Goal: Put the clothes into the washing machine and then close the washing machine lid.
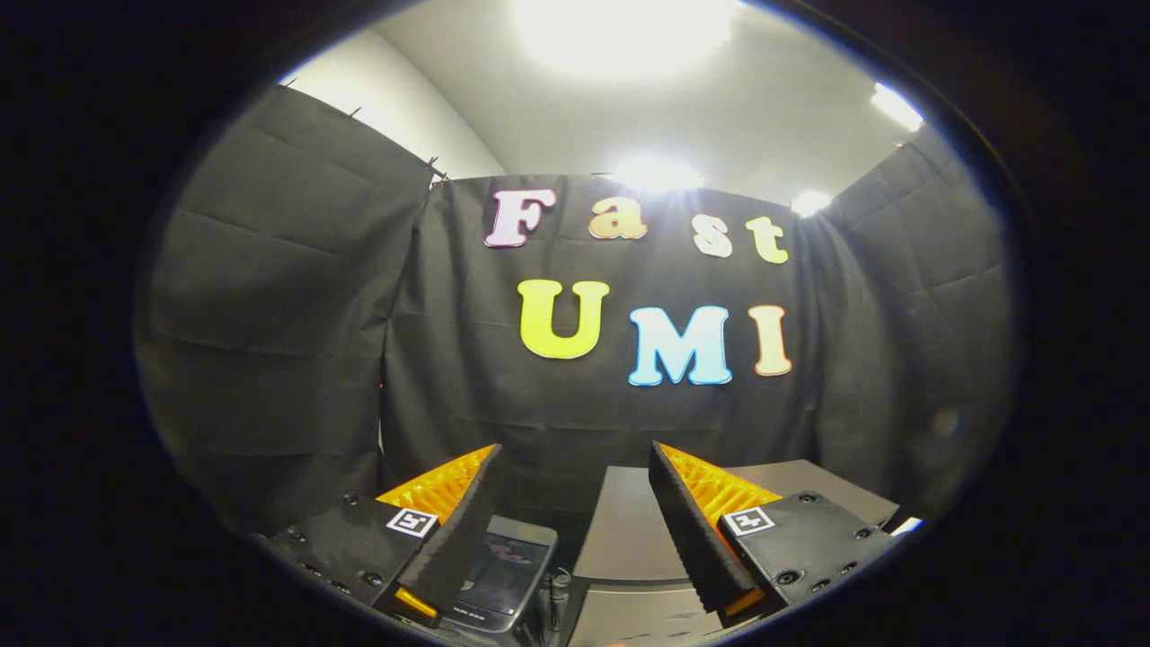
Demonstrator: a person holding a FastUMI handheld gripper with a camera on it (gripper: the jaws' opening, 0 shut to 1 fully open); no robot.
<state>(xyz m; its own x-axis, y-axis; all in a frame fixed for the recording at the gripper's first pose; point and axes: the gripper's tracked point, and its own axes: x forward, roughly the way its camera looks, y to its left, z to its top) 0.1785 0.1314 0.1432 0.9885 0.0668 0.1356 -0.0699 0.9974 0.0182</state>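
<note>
Hand-held gripper (575, 503) released, nothing between its 2 fingers, aimed high at the booth wall. Tip it down until the clothes show.

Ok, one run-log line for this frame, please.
tool: open, holding nothing, aimed level at booth wall | grey surface: between and beyond fingers | phone-like device: below left finger | clothes, washer lid: cannot tell

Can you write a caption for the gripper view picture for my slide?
Gripper with jaws open and holding nothing, aimed at the booth's black cloth wall, a grey machine top beyond them.
</note>
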